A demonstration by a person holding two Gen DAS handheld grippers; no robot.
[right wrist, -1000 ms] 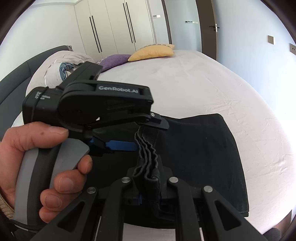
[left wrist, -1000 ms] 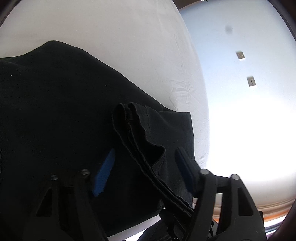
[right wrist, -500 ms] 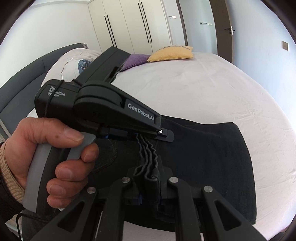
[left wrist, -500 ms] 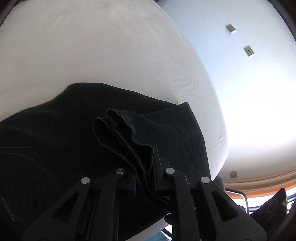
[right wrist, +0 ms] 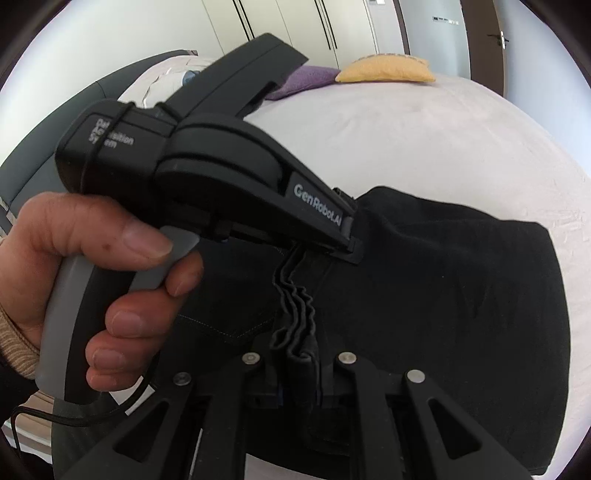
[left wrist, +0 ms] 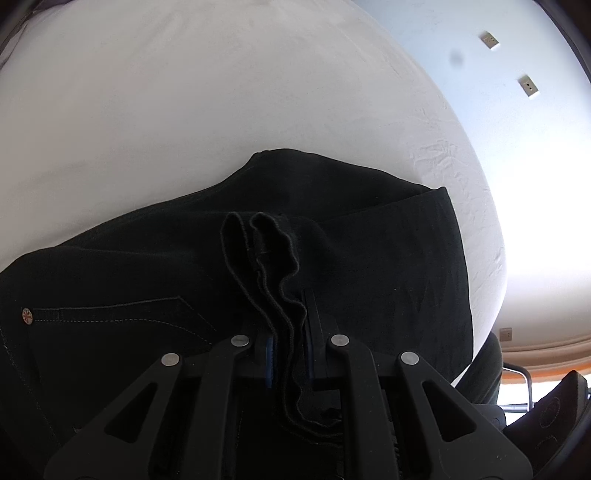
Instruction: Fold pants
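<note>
Left wrist view: the lower edge of the frame cuts off the left gripper (left wrist: 290, 354) body, and the far tips of its fingers are buried in dark cloth, so their ends cannot be made out. The jaws are pressed together on a bunched, layered hem of the black pants (left wrist: 369, 258); the wavy fabric edge stands up between them. The pants lie draped on the white bed (left wrist: 184, 110), with a pocket seam and a small metal rivet (left wrist: 27, 316) visible at the left. The fabric is underexposed, and fold lines in it are hard to read. Two wall plates (left wrist: 528, 85) sit on the pale wall beyond the bed. The lower right corner is overexposed and holds dark shapes that cannot be identified.

Right wrist view: the right gripper (right wrist: 301, 365) is pinched shut on the same hem ridge, which runs from its jaws up to the left gripper (right wrist: 347, 245). That tool's body and the left hand (right wrist: 110, 280) on its grey handle block most of the left half of the frame, including part of the pants (right wrist: 461, 295) and bed (right wrist: 424, 140). Behind them, a yellow pillow (right wrist: 386, 70) and a purple pillow (right wrist: 306, 81) lie by a dark headboard (right wrist: 48, 155), which is partly hidden. Wardrobe doors (right wrist: 295, 22) and a room door (right wrist: 484, 33) are cut off at the top.
</note>
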